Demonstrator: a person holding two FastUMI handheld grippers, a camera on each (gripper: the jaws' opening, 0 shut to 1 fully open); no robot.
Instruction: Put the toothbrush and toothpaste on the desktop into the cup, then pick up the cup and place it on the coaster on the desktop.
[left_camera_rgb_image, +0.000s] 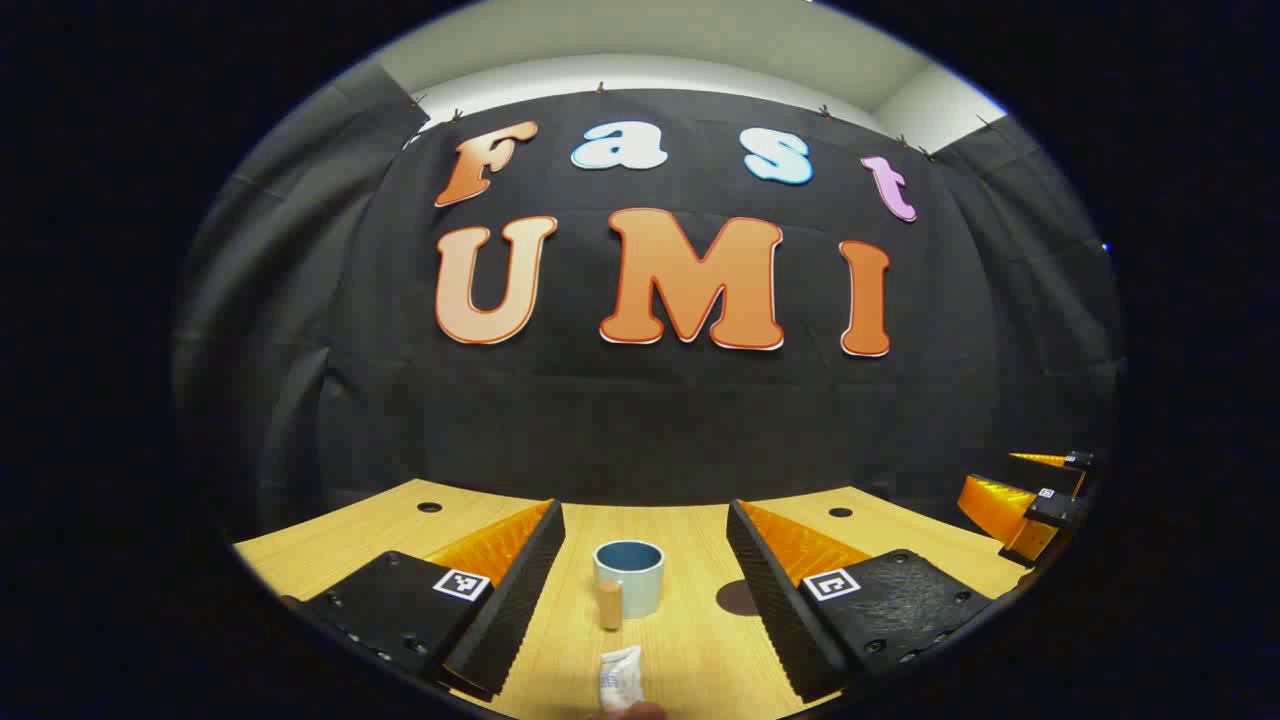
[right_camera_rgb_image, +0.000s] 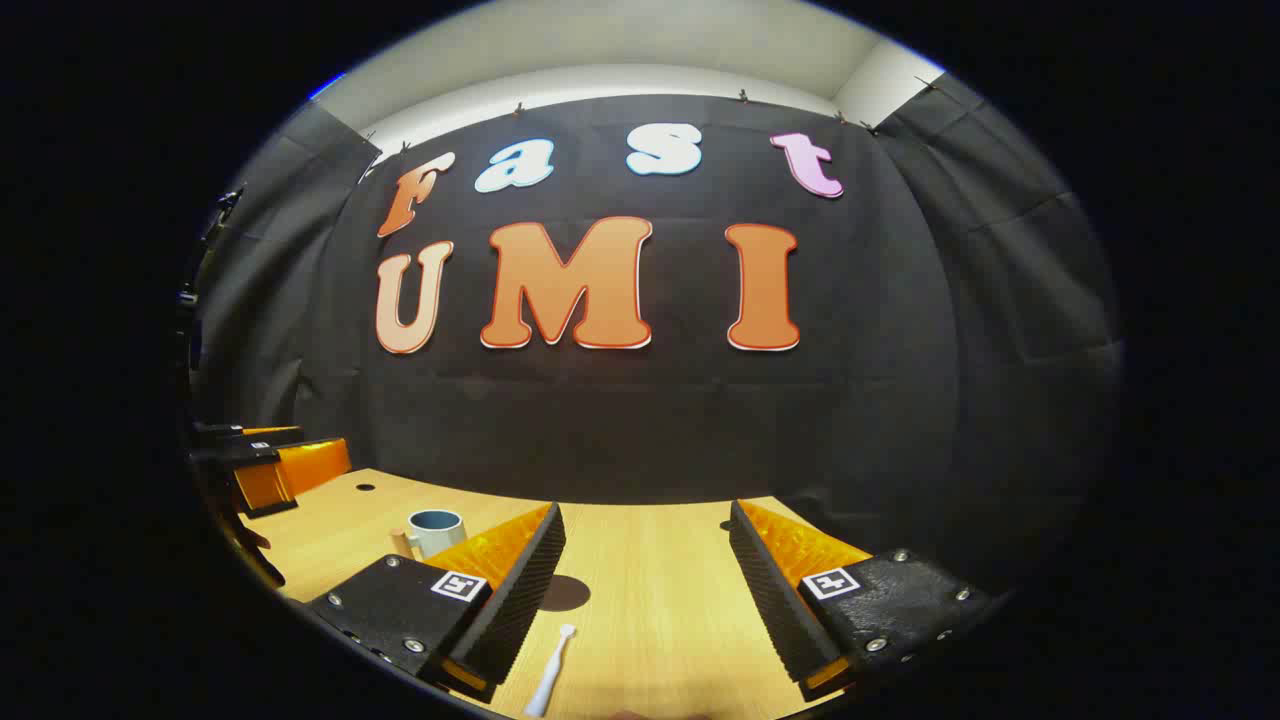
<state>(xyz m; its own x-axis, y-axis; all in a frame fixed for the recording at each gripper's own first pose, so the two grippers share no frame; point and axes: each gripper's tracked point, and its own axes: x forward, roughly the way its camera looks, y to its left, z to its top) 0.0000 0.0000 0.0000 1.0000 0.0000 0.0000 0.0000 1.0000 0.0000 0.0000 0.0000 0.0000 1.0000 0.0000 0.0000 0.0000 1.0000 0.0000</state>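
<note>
1. The table (left_camera_rgb_image: 690, 640) filled the lower part of both views, a pale wooden top with small dark holes near its far edge, where it met the black cloth wall. Much of its surface lay bare, which left open room for either hand to move.

2. The left tongs (left_camera_rgb_image: 645, 590) stood spread wide at the bottom of the left gripper view, holding nothing. The right tongs (right_camera_rgb_image: 648, 590) were spread just as wide at the bottom of the right gripper view, also holding nothing.

3. The cup (left_camera_rgb_image: 629, 577) stood upright on the table at lower centre of the left gripper view, straight ahead between the left fingers, its handle turned toward the camera. In the right gripper view it sat far off at lower left.

4. The coaster (right_camera_rgb_image: 563, 593), a dark round disc, lay flat just beside the inner edge of the right tongs' left finger.

5. The toothbrush (right_camera_rgb_image: 550, 675) lay flat at the bottom edge of the right gripper view, left of centre, its long axis running away from the camera with the head at the far end. The right tongs were the nearer to it, I judged.

6. The toothpaste (left_camera_rgb_image: 620, 680) lay at the bottom centre of the left gripper view, close below the left tongs and in line with the cup beyond, so the left hand seemed best placed for it.
</note>
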